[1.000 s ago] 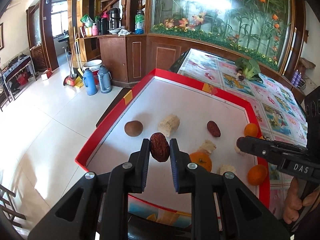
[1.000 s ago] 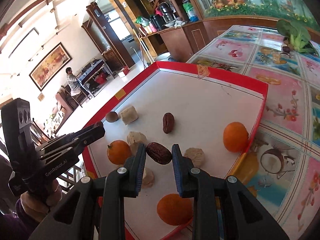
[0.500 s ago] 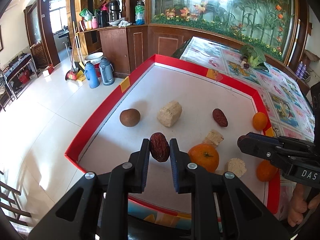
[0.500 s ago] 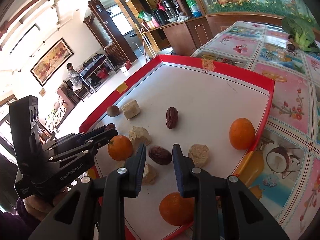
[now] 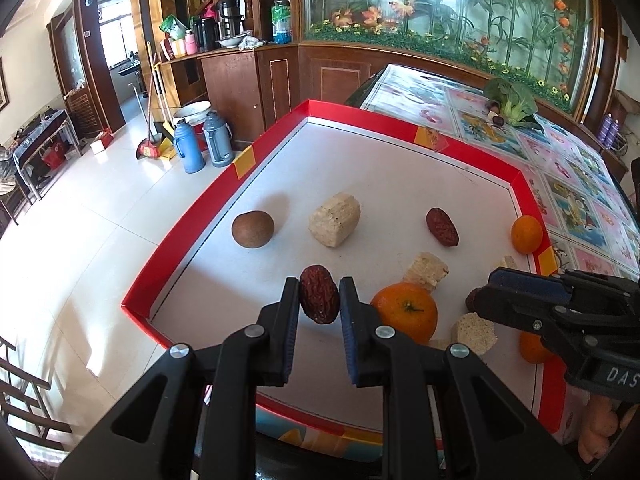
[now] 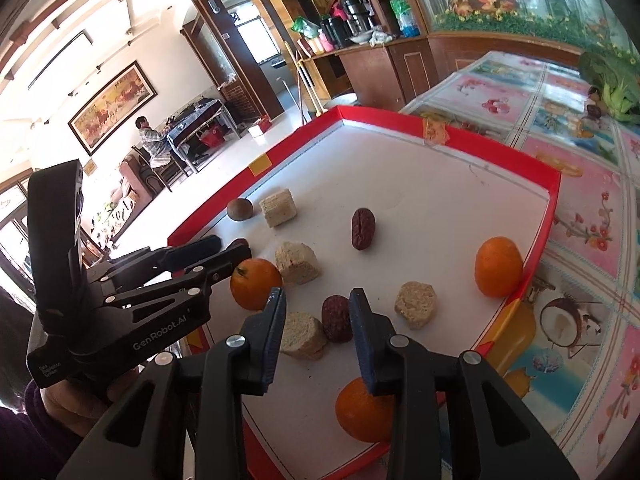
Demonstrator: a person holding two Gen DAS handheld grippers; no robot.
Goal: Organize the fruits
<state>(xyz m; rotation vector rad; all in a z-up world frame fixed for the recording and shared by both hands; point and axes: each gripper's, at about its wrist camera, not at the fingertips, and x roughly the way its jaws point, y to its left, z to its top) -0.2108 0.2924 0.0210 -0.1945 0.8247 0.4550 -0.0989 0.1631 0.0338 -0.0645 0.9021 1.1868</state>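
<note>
Your left gripper (image 5: 319, 300) is clamped on a red date (image 5: 319, 299), held above the red-rimmed tray (image 5: 192, 236) on the table, prob. for sorting. Right gripper (image 6: 316, 312): jaws opening, pads clear of a 2nd date (image 6: 336, 319) lying on the tray w/ oranges.

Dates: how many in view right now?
3. Held date clamped in the left tool; middle date loose in the tray centre; near date lying between the right tool and its opening jaws, unpressed. Blocks might hide more.
</note>
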